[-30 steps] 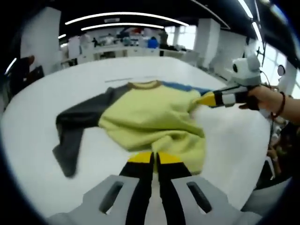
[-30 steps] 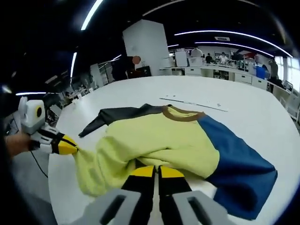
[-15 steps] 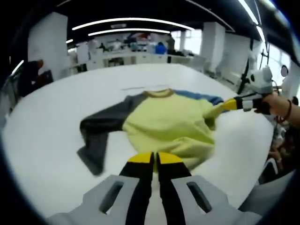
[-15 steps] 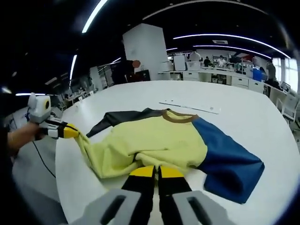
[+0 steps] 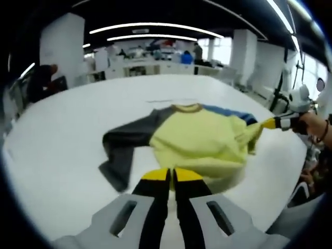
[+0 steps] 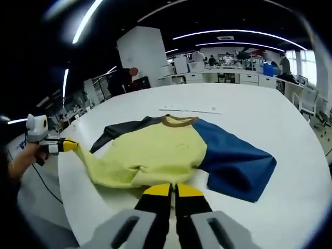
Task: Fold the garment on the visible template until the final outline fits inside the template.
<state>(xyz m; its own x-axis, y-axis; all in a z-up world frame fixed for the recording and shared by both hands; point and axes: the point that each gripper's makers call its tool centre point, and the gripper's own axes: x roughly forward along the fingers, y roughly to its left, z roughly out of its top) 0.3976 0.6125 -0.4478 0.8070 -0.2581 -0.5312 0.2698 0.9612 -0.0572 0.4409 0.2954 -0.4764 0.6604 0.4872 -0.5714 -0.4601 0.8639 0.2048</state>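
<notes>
Both grippers drawn outward since earlier frame, hem now stretched taut. Garment [image 6: 161, 153] centre frame on white table [image 6: 290, 135], collar far; left gripper [image 5: 169, 175] and right gripper [image 6: 170, 190] each pinching hem corners.

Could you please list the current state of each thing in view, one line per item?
garment: unfolded, lying on the table, hem pulled taut between the two grippers.
left gripper: shut on the garment hem.
right gripper: shut on the garment hem.
blue sleeve: spread flat.
dark grey sleeve: bent, lying rumpled.
table: white, bearing the garment.
</notes>
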